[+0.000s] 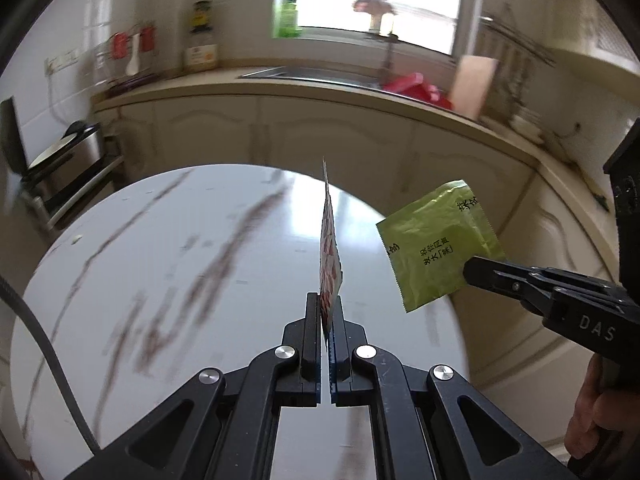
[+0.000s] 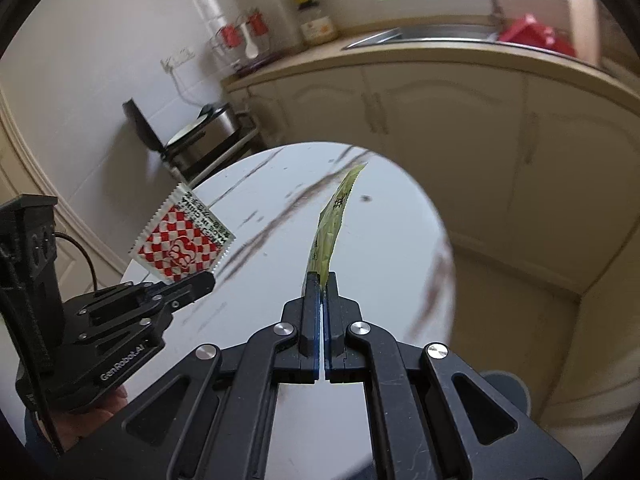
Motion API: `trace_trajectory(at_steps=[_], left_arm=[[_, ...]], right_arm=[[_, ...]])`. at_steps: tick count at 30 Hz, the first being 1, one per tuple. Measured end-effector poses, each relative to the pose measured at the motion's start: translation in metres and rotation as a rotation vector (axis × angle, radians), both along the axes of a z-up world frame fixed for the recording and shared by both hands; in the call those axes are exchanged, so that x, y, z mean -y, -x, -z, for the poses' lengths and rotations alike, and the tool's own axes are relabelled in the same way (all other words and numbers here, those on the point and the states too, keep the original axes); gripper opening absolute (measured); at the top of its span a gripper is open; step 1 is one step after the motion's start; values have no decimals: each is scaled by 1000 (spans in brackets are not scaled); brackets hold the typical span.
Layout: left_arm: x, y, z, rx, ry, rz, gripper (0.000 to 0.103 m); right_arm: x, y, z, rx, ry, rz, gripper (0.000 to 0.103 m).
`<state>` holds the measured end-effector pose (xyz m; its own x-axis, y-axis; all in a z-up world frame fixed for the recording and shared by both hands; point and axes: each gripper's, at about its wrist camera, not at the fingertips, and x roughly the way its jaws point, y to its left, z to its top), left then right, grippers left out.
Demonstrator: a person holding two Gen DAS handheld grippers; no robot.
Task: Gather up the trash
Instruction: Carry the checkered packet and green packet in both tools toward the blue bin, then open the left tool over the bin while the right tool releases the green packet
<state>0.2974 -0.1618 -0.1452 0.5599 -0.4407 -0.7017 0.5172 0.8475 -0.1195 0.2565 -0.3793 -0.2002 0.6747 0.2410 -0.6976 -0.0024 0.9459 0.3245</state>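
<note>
My left gripper (image 1: 329,304) is shut on a red-and-white checkered sachet (image 1: 330,264), seen edge-on and held above the round white marble table (image 1: 160,260). The same sachet (image 2: 180,240) shows flat in the right wrist view, pinched by the left gripper (image 2: 204,280). My right gripper (image 2: 323,280) is shut on a green sachet (image 2: 328,232), seen edge-on above the table (image 2: 380,240). The green sachet (image 1: 440,244) shows flat in the left wrist view, held by the right gripper (image 1: 472,268) at the right.
Cream kitchen cabinets (image 1: 320,136) with a counter and sink (image 1: 304,74) stand behind the table. A metal appliance on a rack (image 1: 72,156) is at the left. A red item (image 1: 416,86) and a cutting board (image 1: 474,84) sit by the sink. Floor lies to the right of the table.
</note>
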Motion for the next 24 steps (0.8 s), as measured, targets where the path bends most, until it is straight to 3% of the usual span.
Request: trace_trajectory(at_steps=[6, 12, 18, 23, 24], left_arm=[[58, 49, -1, -4, -1, 131, 0], [120, 93, 29, -68, -23, 282, 0], [179, 111, 95, -207, -97, 403, 0], [212, 90, 163, -353, -175, 415, 2], [215, 85, 171, -364, -191, 407, 6]], right_arm=[[49, 69, -7, 23, -5, 97, 2], [102, 136, 16, -14, -24, 221, 2], [154, 168, 90, -168, -69, 338, 2], [189, 158, 174, -335, -129, 400, 3], [195, 156, 186, -357, -140, 412, 7]])
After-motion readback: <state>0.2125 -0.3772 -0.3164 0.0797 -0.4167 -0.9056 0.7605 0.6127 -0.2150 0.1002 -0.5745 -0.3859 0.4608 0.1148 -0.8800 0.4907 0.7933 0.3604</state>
